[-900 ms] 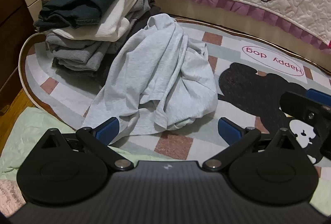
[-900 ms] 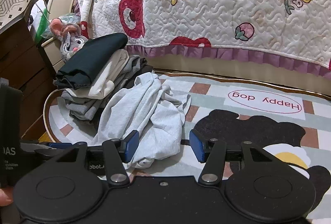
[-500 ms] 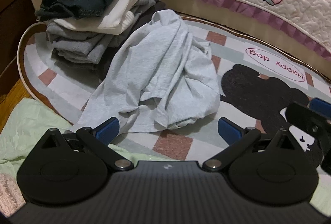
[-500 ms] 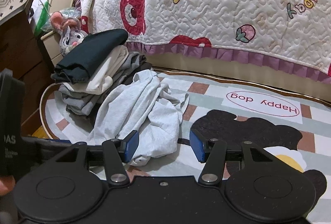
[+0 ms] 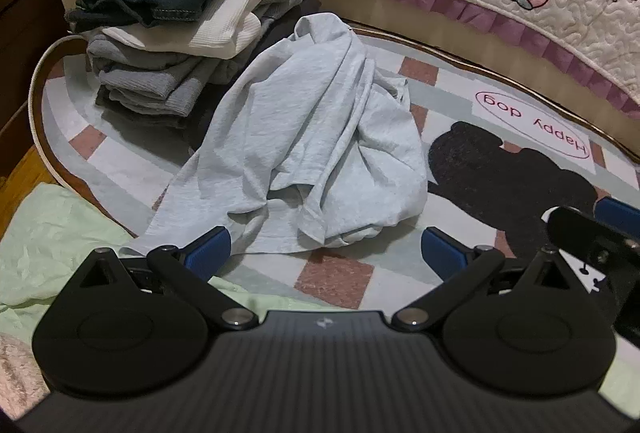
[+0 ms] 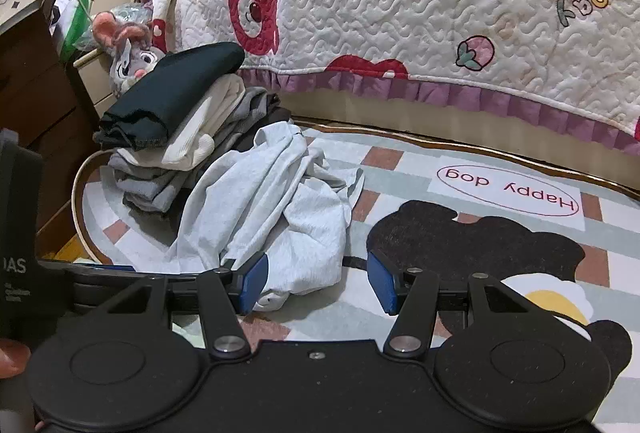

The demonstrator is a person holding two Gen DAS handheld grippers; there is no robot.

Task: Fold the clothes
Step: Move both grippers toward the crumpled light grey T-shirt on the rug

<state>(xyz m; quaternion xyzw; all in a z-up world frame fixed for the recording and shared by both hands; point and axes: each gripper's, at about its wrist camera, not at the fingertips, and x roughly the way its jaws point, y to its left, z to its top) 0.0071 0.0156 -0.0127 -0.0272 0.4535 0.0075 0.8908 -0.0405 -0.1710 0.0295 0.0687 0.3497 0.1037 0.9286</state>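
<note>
- A crumpled pale grey garment [image 5: 312,153] lies mid-frame on the rug [image 5: 440,101], unfolded.
- A stack of folded clothes [image 5: 172,33] sits upper left, touching it.
- Left tongs [image 5: 326,249] and right tongs [image 6: 316,283], both released and empty, hover near its front edge, likely to grasp it.

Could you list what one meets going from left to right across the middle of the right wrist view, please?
Stack of folded clothes → crumpled light grey garment → black dog figure on the rug.
</note>
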